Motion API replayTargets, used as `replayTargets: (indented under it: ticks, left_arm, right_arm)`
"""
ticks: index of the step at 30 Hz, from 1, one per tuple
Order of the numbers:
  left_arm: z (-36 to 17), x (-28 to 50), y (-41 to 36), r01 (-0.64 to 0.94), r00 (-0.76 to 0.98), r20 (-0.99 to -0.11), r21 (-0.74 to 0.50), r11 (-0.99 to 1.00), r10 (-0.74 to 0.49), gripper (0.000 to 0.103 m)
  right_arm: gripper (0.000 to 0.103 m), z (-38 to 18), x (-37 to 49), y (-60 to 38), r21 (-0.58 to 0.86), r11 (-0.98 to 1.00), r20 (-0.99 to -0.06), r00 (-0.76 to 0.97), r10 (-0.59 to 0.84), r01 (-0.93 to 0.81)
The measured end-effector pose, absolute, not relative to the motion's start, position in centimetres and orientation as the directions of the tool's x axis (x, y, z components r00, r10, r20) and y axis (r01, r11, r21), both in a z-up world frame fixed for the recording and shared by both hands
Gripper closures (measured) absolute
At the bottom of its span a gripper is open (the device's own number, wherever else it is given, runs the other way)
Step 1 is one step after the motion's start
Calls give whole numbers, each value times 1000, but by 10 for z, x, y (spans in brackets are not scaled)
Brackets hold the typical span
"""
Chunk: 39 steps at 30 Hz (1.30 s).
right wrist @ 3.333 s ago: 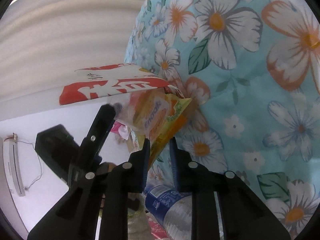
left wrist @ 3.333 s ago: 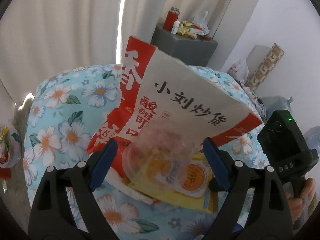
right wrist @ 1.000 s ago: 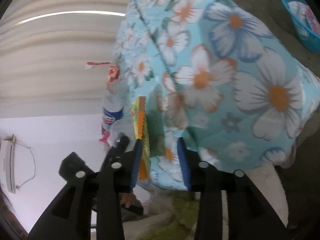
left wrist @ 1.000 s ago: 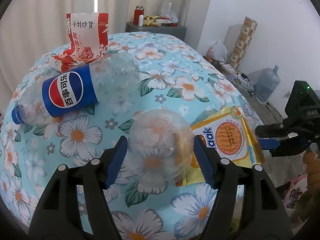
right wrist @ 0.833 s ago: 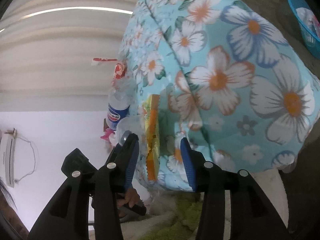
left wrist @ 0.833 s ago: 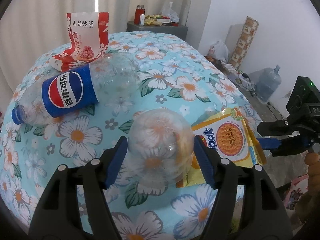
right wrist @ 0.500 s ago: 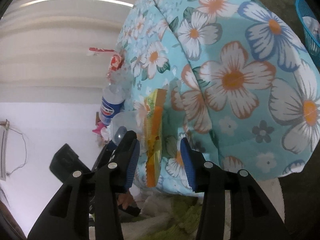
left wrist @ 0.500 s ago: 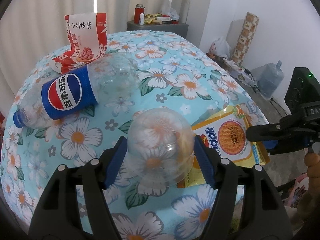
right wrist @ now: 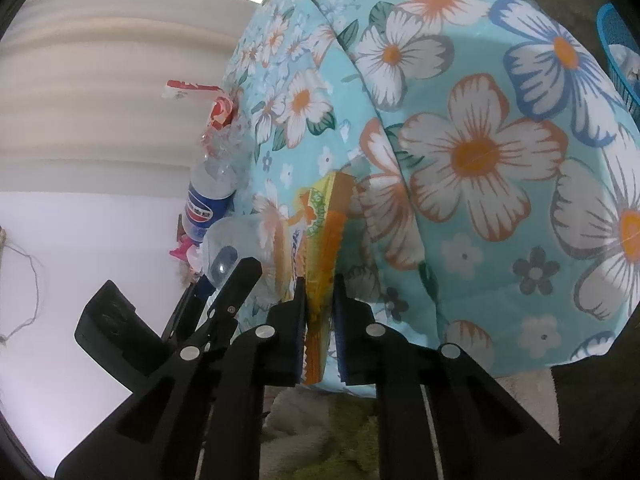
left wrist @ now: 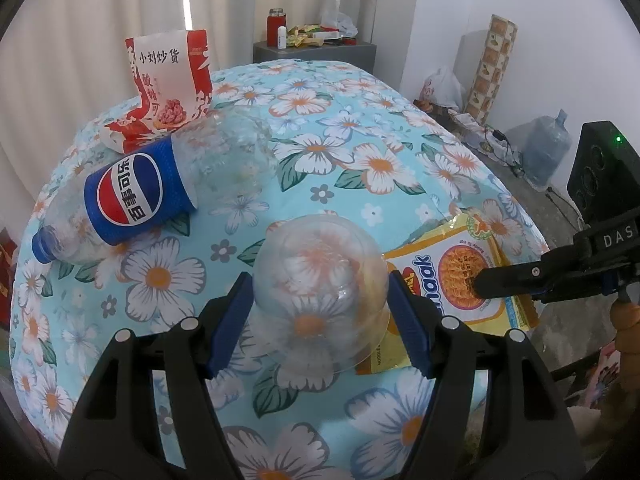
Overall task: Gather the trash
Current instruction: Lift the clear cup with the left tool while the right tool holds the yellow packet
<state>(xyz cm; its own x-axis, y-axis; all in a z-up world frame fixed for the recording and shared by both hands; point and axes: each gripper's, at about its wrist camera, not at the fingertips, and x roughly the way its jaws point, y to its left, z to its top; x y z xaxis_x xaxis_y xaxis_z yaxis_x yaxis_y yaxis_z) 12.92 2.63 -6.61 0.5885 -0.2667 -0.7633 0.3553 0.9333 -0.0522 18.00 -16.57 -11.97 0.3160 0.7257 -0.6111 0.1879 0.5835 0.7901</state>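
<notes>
An upturned clear plastic cup rests on the floral tablecloth, and my left gripper has its blue pads against the cup's two sides. Partly under the cup lies a yellow noodle packet. My right gripper comes in from the table's right edge. Its jaws are closing, and the pads pinch the noodle packet at its edge. An empty Pepsi bottle lies on its side at the left. Behind it stands a red and white snack bag.
A grey cabinet with a red jar and clutter stands behind the table. A patterned roll, a white plastic bag and a water jug are on the floor at the right. A blue basket sits beyond the table.
My right gripper slid in along the table edge until the packet's edge lay between its jaws, then the jaws narrowed onto it. The left gripper and cup stayed put.
</notes>
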Motion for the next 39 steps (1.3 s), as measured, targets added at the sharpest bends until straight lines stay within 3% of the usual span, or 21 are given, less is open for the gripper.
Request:
replayTargets:
  ticks: [15,39]
  left_arm:
    - [-48,125,37,384,605,-727,-89,919,-323,40]
    - [-2,116,13,458,626,-668,-104,883,-403,40]
  right_arm:
    - [93,-112,170,-179,791,581,-608,365,705,195]
    - [94,-99,136,-241,855,486,-505,516,692,184]
